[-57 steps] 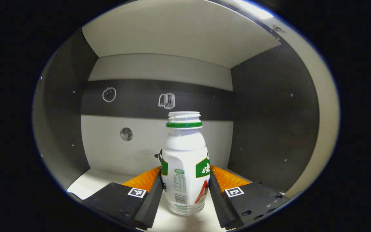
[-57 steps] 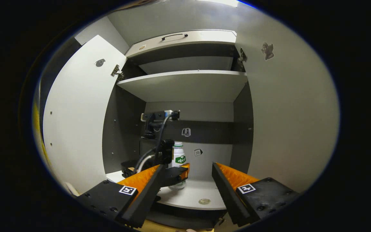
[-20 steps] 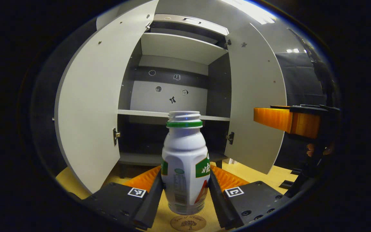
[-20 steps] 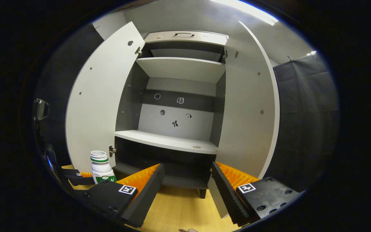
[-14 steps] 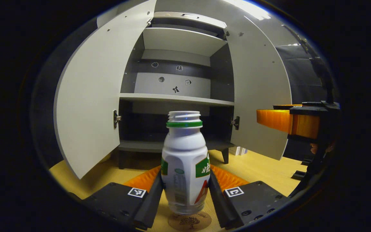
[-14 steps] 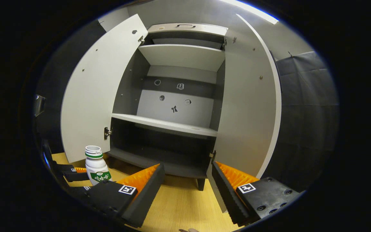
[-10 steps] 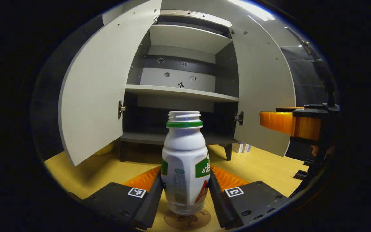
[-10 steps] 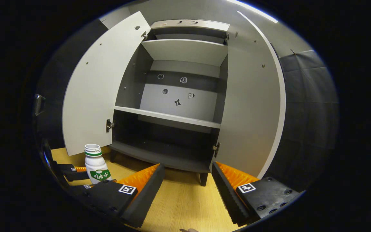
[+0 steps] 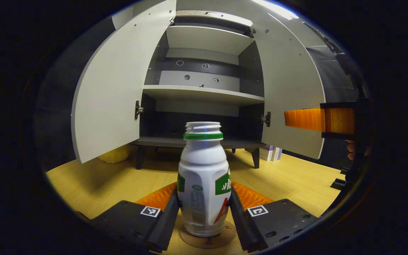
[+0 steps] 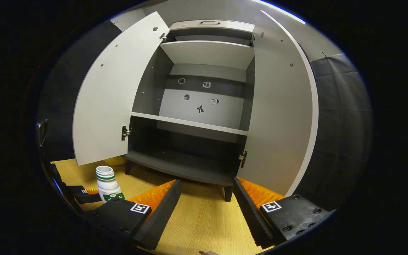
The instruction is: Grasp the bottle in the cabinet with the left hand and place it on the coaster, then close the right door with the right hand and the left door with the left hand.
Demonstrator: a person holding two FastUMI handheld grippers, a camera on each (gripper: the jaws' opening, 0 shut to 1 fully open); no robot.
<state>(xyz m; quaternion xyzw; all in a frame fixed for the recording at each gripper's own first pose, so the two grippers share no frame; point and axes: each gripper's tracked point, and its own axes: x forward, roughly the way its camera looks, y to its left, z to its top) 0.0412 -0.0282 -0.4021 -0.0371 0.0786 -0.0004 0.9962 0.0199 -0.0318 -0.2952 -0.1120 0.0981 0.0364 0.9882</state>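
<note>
Here, in the left gripper view, the left claw [image 9: 204, 216] sits at the bottom centre of the frame with both fingers pressed against the flanks of the bottle [image 9: 203, 184], which stands upright, its long axis vertical and its open neck near mid-frame. The bottle's base rests on, or just above, the round coaster [image 9: 207, 240] at the very bottom of the frame; contact cannot be confirmed from this angle. Behind it the cabinet [image 9: 204, 95] stands open, the left door [image 9: 110, 92] swung out at left of frame and the right door [image 9: 290, 95] at right. At the right edge the right claw [image 9: 317, 119] shows from the side, close to that door's outer edge. In the right gripper view, the right claw [image 10: 205, 209] spreads wide across the bottom of the frame with nothing between its fingers, above the wooden surface [image 10: 204, 223]. The right door [image 10: 282, 117] rises just beyond and to the right of it, its free edge toward the frame's right, so this claw looks the nearer one for pushing it closed. The bottle [image 10: 107, 184] stands at lower left, held by the left claw [image 10: 97, 193]. Judging by this, the placement is nearly complete and release comes next.
</note>
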